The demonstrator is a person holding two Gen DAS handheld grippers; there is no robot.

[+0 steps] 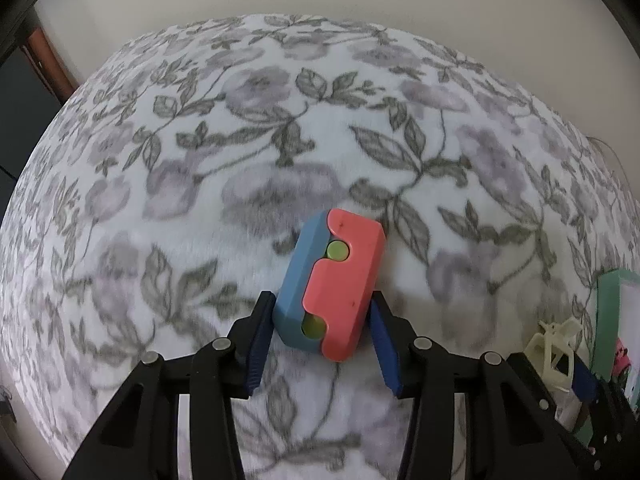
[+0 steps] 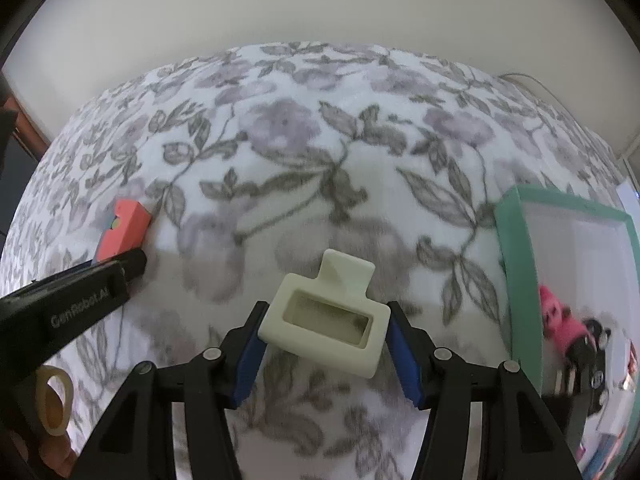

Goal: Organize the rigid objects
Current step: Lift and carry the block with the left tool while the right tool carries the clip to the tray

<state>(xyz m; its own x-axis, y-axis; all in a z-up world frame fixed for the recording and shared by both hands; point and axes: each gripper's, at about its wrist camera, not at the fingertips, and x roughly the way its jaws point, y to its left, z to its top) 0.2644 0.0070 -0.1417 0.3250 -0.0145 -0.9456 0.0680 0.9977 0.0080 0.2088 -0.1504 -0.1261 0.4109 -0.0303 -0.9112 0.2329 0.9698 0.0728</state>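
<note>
Two tools busy here: my left tool (image 1: 322, 320) is clamped on the pink-and-blue block (image 1: 334, 286), holding it above the middle of the floral blanket (image 1: 280, 152). My right tool (image 2: 324, 332) grips the cream hollow bracket (image 2: 328, 314), pads (image 2: 404, 356) touching both its sides, also over the blanket's middle. Over by the blanket's right edge sits a green-rimmed tray (image 2: 516, 264) with a pink toy (image 2: 560, 320) in it.

A home: floral fleece blanket (image 1: 280, 140), toy-filled green-rimmed box (image 2: 516, 272).

green tray (image 2: 516, 264) cropped, pink toy (image 2: 560, 320) blurred
</note>
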